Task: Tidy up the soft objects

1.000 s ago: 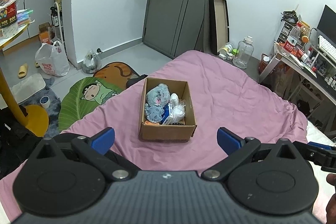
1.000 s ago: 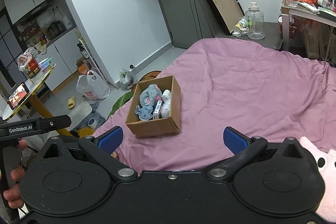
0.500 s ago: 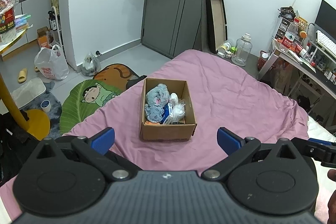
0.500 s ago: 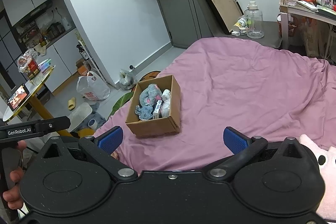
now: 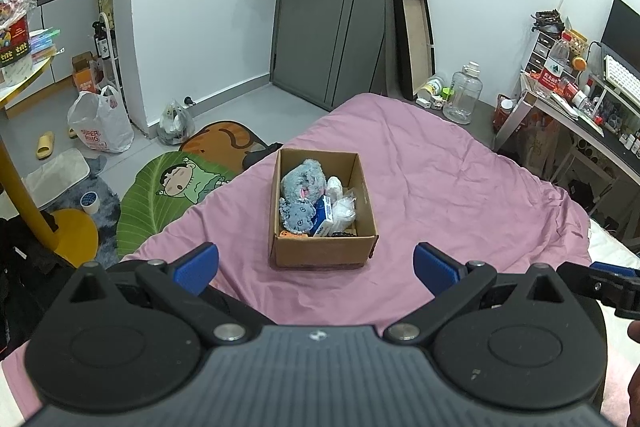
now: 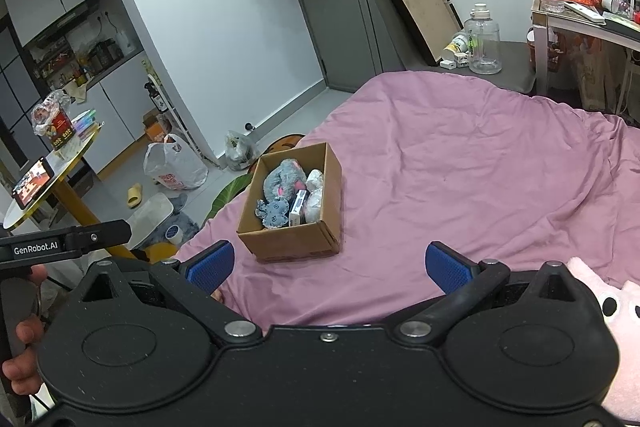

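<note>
An open cardboard box (image 5: 322,251) sits on the pink bedsheet (image 5: 440,187). It holds a grey plush toy (image 5: 302,181), a smaller grey-blue plush (image 5: 298,213), a small blue-and-white carton (image 5: 324,217) and white wrapped items (image 5: 344,207). The box also shows in the right wrist view (image 6: 294,239). My left gripper (image 5: 316,265) is open and empty, held short of the box. My right gripper (image 6: 328,265) is open and empty, also short of the box. A pink plush toy (image 6: 618,311) lies at the right gripper's right side.
A cartoon floor mat (image 5: 172,187), a white plastic bag (image 5: 100,131) and a yellow table stand (image 5: 24,195) lie left of the bed. A cluttered desk (image 5: 580,107) stands at the right, a water jug (image 5: 460,99) and a grey door (image 5: 320,7) beyond the bed.
Both views have shifted slightly; the box sits almost where it was. Both grippers stay open and empty.
</note>
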